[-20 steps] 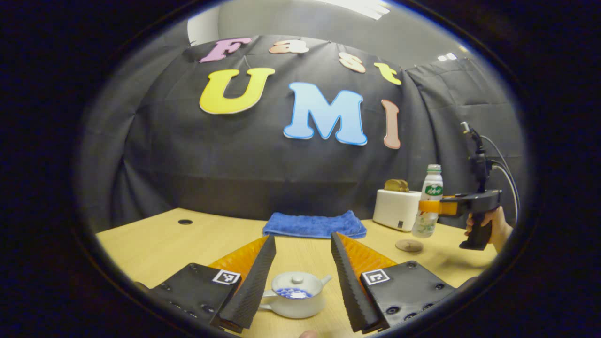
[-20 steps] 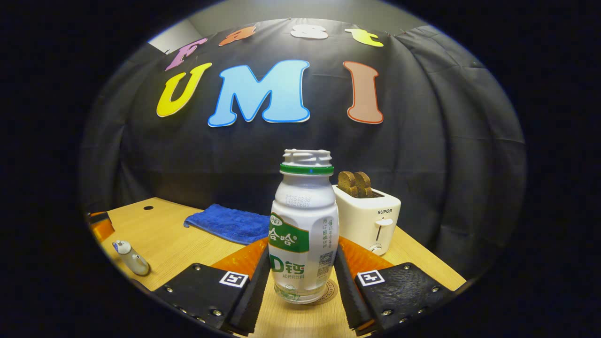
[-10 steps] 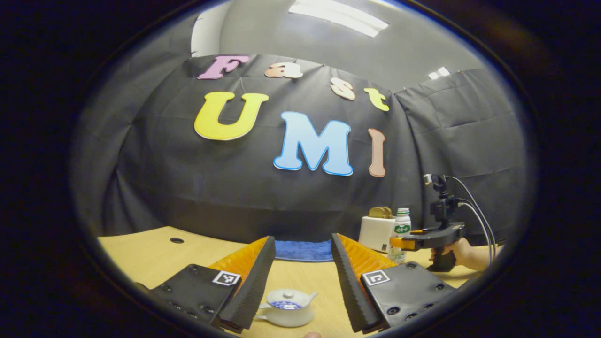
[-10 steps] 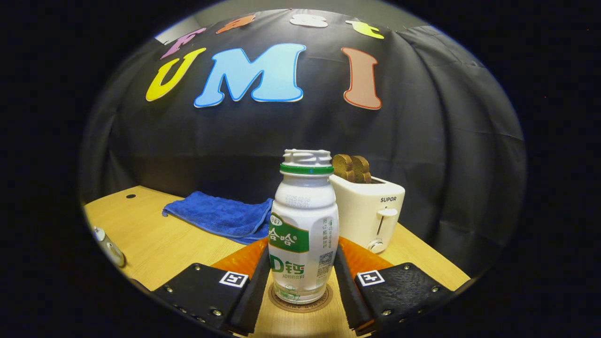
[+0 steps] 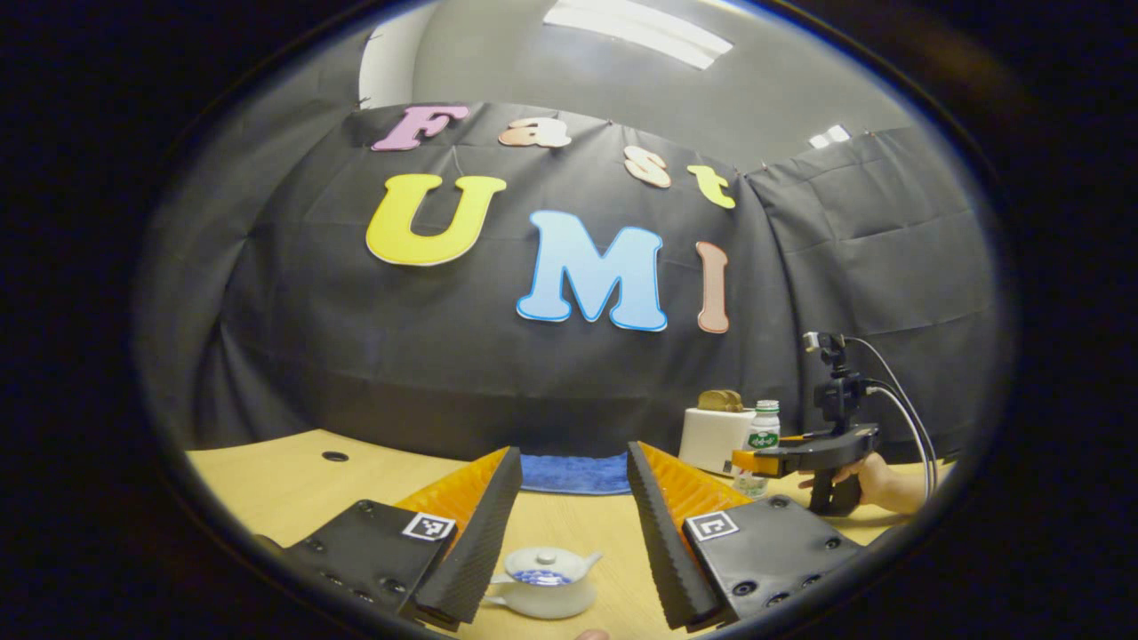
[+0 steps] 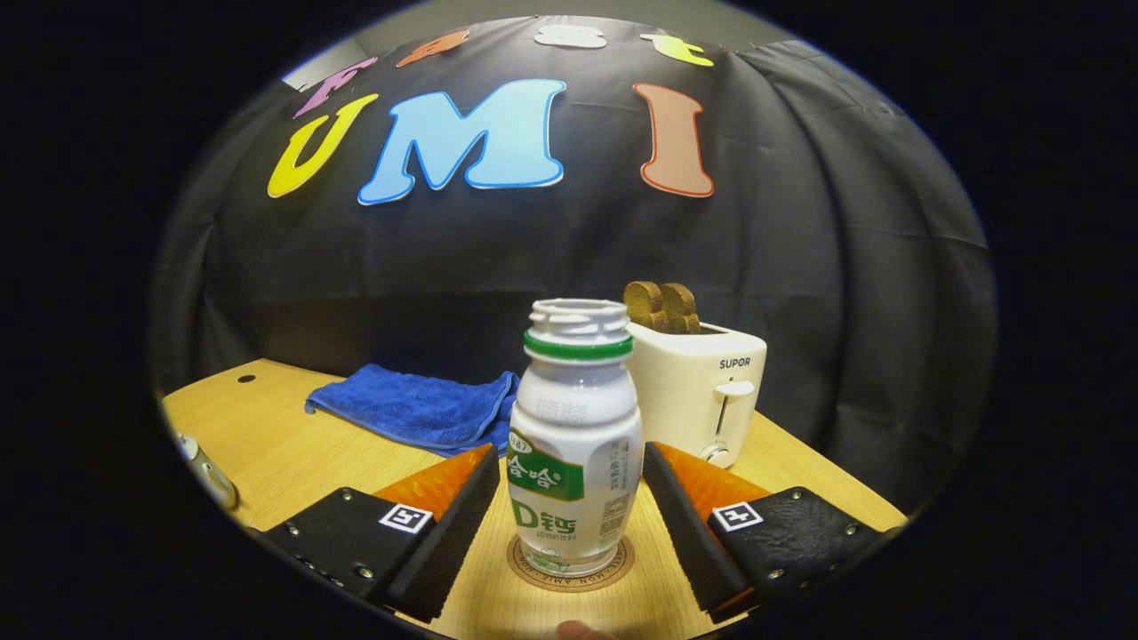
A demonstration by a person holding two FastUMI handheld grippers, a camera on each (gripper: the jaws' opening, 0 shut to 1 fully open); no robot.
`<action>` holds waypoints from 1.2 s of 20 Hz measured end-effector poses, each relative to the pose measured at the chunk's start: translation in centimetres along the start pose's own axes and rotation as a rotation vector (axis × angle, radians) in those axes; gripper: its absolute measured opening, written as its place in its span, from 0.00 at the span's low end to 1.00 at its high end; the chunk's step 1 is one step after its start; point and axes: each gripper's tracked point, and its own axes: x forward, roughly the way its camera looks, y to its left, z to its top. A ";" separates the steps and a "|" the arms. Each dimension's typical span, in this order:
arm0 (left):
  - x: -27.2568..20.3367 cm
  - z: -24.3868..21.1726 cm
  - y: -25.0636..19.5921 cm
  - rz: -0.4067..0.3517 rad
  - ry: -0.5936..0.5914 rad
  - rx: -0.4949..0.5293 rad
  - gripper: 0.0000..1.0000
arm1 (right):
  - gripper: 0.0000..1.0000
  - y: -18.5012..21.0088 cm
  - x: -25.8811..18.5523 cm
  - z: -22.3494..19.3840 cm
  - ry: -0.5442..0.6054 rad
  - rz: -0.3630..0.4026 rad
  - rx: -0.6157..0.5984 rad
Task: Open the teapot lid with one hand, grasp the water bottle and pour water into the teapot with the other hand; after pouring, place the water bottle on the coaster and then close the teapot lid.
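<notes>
A: Entry, right gripper view. The water bottle stands upright on the round coaster, uncapped, threaded neck bare, green ring under the threads. Body is white and translucent with a green and white label band; a little liquid sits at the very bottom.

B: Right gripper state?

A: Spread apart. A gap of table shows between each finger and the bottle, so nothing is gripped. The bottle stands between the two fingers.

B: Surroundings there?

A: White toaster just behind and to the right of the bottle, two brown slices standing in it. Folded blue towel behind and to the left. All on the light wood table.

B: Left gripper view?

A: Left gripper held wide open above the table, holding nothing. The teapot sits low between its fingers: small, white, squat, spout toward the right, handle at left. The lid with its small round knob sits toward the back of the pot, and a blue patterned patch shows in front of it. I cannot tell whether the lid is fully seated.

B: Anything farther off?

A: Far right, a hand holds the other gripper by its grip, its fingers either side of the bottle, beside the toaster.
</notes>
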 end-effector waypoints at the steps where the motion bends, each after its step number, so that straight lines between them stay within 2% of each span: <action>1: -0.1 0.2 0.1 0.001 -0.003 0.000 0.80 | 0.98 -0.2 -0.5 0.6 -0.014 -0.006 0.001; 4: -0.4 1.0 0.4 0.015 -0.028 0.005 0.80 | 0.98 -0.7 -4.0 3.9 -0.098 -0.023 0.021; 7: -1.4 2.2 0.1 0.046 -0.062 -0.040 0.82 | 0.98 -0.5 -9.7 6.2 -0.158 -0.045 0.030; 9: -2.5 2.2 -0.2 0.107 -0.040 -0.026 0.90 | 0.98 0.2 -14.0 6.2 -0.173 -0.052 0.018; 10: -3.2 1.7 -0.3 0.143 -0.013 0.000 0.97 | 0.98 0.5 -15.9 5.9 -0.184 -0.060 0.017; 12: -4.5 0.4 -2.0 0.175 0.035 0.031 0.99 | 0.97 2.0 -19.2 4.7 -0.193 -0.068 0.013; 15: -6.6 -1.8 -5.6 0.165 0.102 0.046 0.99 | 0.98 5.5 -22.3 1.4 -0.162 -0.022 0.053; 17: -7.8 -2.1 -6.8 0.189 0.085 0.093 0.99 | 0.96 7.4 -23.4 -1.0 -0.142 0.007 0.069; 19: -8.6 -2.7 -8.4 0.186 0.089 0.117 0.99 | 0.98 8.4 -24.3 -2.6 -0.139 0.001 0.054; 23: -8.6 -6.0 -9.2 0.197 0.159 0.084 0.99 | 0.98 10.1 -25.4 -4.5 -0.126 0.035 0.055; 24: -8.4 -6.9 -9.1 0.197 0.185 0.098 0.99 | 0.98 9.7 -25.0 -5.2 -0.105 0.023 0.042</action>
